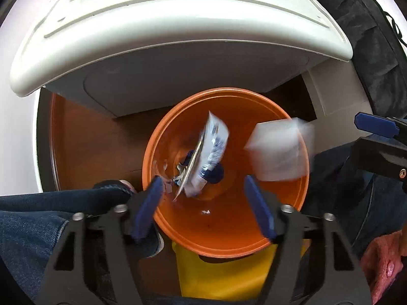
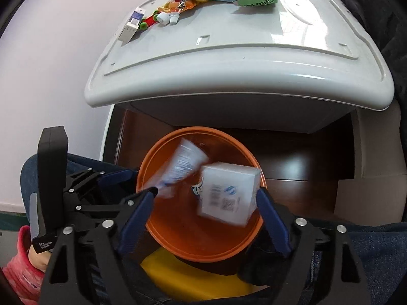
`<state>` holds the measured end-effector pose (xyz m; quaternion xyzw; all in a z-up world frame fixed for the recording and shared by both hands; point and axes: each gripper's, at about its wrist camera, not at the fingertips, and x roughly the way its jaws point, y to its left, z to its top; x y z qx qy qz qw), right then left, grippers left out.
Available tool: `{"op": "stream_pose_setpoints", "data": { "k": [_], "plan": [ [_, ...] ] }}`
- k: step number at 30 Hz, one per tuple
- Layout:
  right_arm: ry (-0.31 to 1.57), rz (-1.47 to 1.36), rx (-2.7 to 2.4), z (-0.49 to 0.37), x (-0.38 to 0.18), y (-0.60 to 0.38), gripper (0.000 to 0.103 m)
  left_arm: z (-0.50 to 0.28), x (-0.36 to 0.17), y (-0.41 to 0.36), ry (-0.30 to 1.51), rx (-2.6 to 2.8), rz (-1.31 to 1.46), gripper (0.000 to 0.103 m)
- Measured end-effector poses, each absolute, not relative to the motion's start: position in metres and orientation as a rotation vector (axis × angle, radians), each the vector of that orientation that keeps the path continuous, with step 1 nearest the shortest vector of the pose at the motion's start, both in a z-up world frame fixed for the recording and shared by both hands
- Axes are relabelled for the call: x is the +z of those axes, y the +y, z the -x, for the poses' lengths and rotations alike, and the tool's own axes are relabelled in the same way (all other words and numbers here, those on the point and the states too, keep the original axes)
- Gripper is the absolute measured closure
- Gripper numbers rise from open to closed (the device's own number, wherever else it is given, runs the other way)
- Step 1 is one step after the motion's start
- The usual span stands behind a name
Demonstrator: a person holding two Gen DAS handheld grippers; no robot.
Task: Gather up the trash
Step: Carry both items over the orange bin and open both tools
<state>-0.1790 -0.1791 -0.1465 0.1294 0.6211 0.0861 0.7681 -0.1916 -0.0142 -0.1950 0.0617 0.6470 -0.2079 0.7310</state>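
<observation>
Below a white cabinet top [image 2: 229, 58], an orange bin [image 1: 229, 233] receives a white box [image 2: 229, 193] and pouch [image 1: 215, 152] from wide-jawed, empty left gripper [image 1: 203, 203] and right gripper [image 2: 203, 218]; the box may clip the rim.

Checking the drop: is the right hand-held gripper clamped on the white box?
No: the white box is blurred, loose over the orange bin, between the right hand-held gripper's open fingers.

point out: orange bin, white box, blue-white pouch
orange bin [image 1: 229, 228], left wrist view, bare inner wall near the front rim.
white box [image 2: 229, 193], right wrist view, printed face, blurred, above the bin.
blue-white pouch [image 1: 213, 147], left wrist view, middle of its printed side, inside the bin mouth.
</observation>
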Motion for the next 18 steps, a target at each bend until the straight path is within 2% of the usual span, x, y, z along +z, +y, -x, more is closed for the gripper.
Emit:
{"op": "stream_pose_setpoints", "data": {
  "k": [6, 18],
  "plan": [
    [1.335, -0.305, 0.173, 0.1789, -0.144, -0.1843, 0.02, 0.1907, -0.1946, -0.0131, 1.435, -0.437, -0.124, 0.028],
    [1.301, -0.32, 0.158, 0.1786, -0.1373, -0.1887, 0.02, 0.187, -0.1966, -0.0128, 1.447, -0.425, -0.113, 0.025]
  ]
}}
